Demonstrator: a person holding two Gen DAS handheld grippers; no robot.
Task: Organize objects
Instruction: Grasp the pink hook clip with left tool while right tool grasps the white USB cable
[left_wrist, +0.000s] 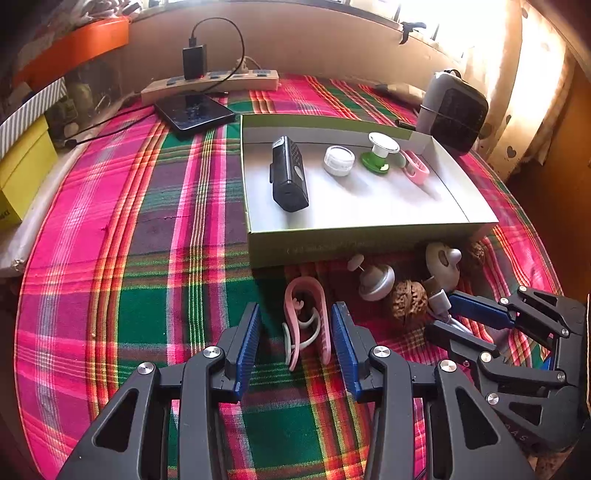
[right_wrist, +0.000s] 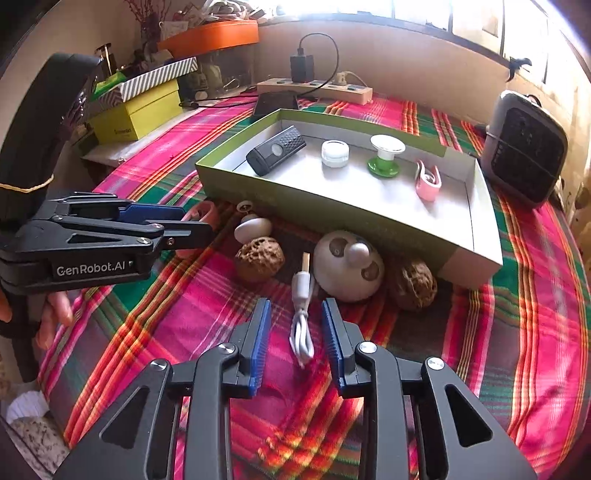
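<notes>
Plaid cloth (left_wrist: 147, 229): walnuts (right_wrist: 259, 259), panda gadget (right_wrist: 349, 271) crowd tray (right_wrist: 476, 254) front.

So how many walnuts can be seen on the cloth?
2. One walnut lies left of the round white gadget; the other walnut lies on its right, against the box. More may be hidden.

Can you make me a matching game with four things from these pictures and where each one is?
Things:
1. black remote
2. pink clip
3. white cable
4. walnut

Places:
A. between the open right tongs
B. inside the box
C. between the open left tongs
D. on the checked cloth, in front of the box, by the small white knob

Pairs: 1-B, 2-C, 3-A, 4-D
</notes>
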